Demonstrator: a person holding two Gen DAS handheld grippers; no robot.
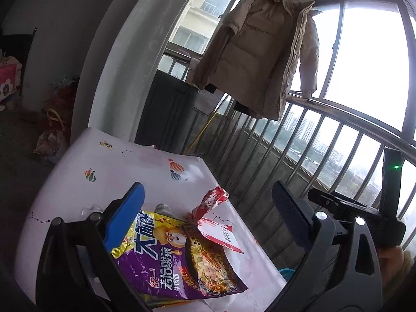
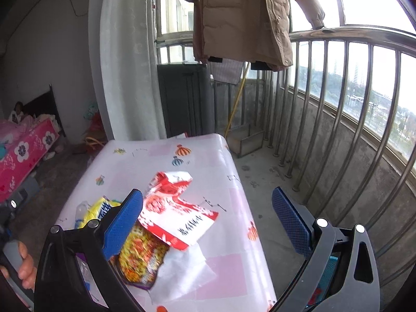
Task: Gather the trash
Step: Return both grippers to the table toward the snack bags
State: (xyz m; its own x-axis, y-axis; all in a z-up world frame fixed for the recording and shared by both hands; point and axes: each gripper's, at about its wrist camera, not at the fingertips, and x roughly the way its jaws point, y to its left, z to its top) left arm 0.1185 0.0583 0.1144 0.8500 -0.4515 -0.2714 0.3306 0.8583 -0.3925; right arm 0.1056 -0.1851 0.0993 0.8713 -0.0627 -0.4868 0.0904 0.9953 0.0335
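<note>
A purple and yellow noodle packet [image 1: 179, 257] lies flat on the pink patterned table [image 1: 124, 166], and a crumpled red and white wrapper [image 1: 215, 215] overlaps its far edge. My left gripper [image 1: 208, 215] hangs open over both, nothing between its blue pads. From the right wrist view the red and white wrapper [image 2: 176, 215] covers part of the noodle packet [image 2: 140, 254], with a white sheet [image 2: 182, 270] beneath. My right gripper [image 2: 208, 218] is open above the wrapper and holds nothing. A small clear scrap [image 1: 89, 209] lies at the table's left side.
A steel balcony railing [image 2: 338, 109] runs along the right, a beige coat [image 2: 241, 18] hangs overhead, and a dark cabinet [image 2: 184, 98] stands behind the table. A blue basket [image 1: 286, 274] sits on the floor by the table's right edge. A hand [image 2: 24, 267] grips the other tool at lower left.
</note>
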